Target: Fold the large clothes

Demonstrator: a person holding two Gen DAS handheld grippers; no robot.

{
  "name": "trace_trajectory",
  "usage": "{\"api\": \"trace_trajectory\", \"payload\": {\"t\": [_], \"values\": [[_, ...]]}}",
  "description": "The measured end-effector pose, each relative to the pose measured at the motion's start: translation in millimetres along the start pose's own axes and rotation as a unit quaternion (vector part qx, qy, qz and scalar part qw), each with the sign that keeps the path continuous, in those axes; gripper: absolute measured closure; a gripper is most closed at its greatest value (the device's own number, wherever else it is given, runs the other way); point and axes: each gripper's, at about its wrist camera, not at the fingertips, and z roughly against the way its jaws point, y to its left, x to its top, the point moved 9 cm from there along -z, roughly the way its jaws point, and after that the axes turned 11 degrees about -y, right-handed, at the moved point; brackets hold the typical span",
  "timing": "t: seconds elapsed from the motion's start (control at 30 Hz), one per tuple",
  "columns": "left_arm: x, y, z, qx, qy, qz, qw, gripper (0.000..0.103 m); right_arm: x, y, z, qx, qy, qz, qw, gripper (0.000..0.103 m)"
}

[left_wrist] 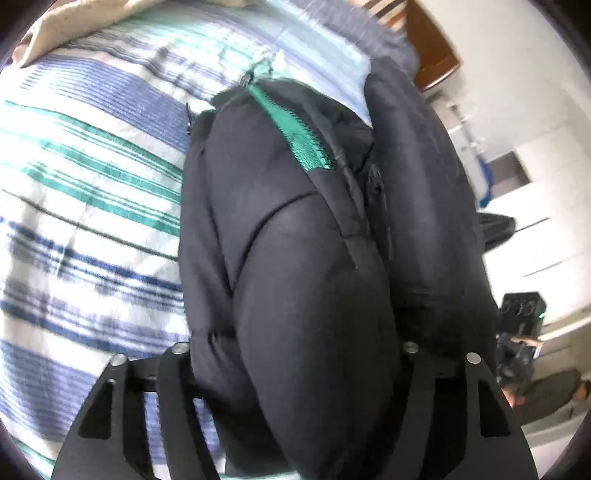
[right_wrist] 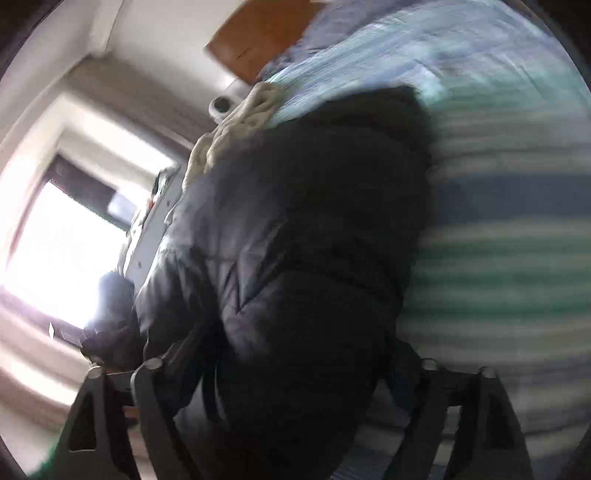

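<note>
Both tongs, left tongs (left_wrist: 295, 354) and right tongs (right_wrist: 291, 363), grasp the black puffer jacket (left_wrist: 295, 258) over the striped bed (left_wrist: 92, 166); it bulges toward twelve o'clock, folding barely begun.

The jacket (left_wrist: 303, 258) lies on the bed cover (left_wrist: 92, 192), its bulk filling the gap between the left gripper's (left_wrist: 295, 354) fingers and, in the right wrist view, the right gripper's (right_wrist: 291, 369). Beyond the jacket, a crumpled cloth (right_wrist: 236, 125) rests on the cover's far edge. A wooden headboard (right_wrist: 258, 33) probably stands behind the jacket, though blur obscures it.
</note>
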Motion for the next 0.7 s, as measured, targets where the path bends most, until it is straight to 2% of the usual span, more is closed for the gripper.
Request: {"api": "trace_trajectory", "payload": {"t": [0.1,0.13,0.17,0.2,0.23,0.27,0.3,0.37,0.4,0.43,0.47,0.5,0.6,0.63,0.7], "values": [[-11,-14,34,0.027,-0.027,-0.064,0.9973,0.033,-7,16,42,-0.021,-0.044,0.061,0.997,0.016],[-12,-16,49,0.05,-0.04,-0.092,0.9936,0.026,-10,26,60,-0.038,-0.062,0.092,0.993,0.016],[-16,-23,69,0.081,-0.07,-0.129,0.9859,0.019,-12,37,78,-0.06,-0.08,0.121,0.988,0.016],[-17,-28,87,0.102,-0.099,-0.153,0.9778,0.007,-13,46,90,-0.08,-0.092,0.143,0.982,0.015],[-20,-35,109,0.122,-0.136,-0.176,0.9671,0.002,-14,58,106,-0.109,-0.108,0.174,0.973,0.015],[-26,-49,132,0.135,-0.179,-0.196,0.9545,0.001,-18,71,125,-0.145,-0.125,0.207,0.959,0.015],[-33,-62,149,0.14,-0.209,-0.206,0.9458,0.001,-13,75,136,-0.172,-0.141,0.229,0.948,0.015],[-47,-83,180,0.143,-0.262,-0.215,0.9299,0.0,-17,93,167,-0.214,-0.185,0.256,0.924,0.015],[-56,-93,191,0.145,-0.285,-0.217,0.9224,0.0,-19,97,181,-0.224,-0.203,0.257,0.918,0.014],[-55,-89,203,0.144,-0.297,-0.217,0.9185,0.0,-22,105,199,-0.236,-0.232,0.255,0.909,0.011],[-64,-95,211,0.143,-0.306,-0.217,0.9158,0.0,-21,103,206,-0.243,-0.244,0.249,0.905,0.008],[-63,-87,220,0.145,-0.306,-0.217,0.9156,0.0,-14,97,207,-0.248,-0.243,0.243,0.906,0.0],[-78,-98,216,0.169,-0.297,-0.219,0.914,0.0,-22,86,197,-0.257,-0.194,0.235,0.917,0.0],[-80,-97,215,0.172,-0.293,-0.218,0.9146,0.0,-31,90,205,-0.261,-0.19,0.237,0.916,0.0],[-87,-100,209,0.17,-0.278,-0.212,0.9213,0.0,-42,91,211,-0.285,-0.188,0.24,0.909,0.0]]}}
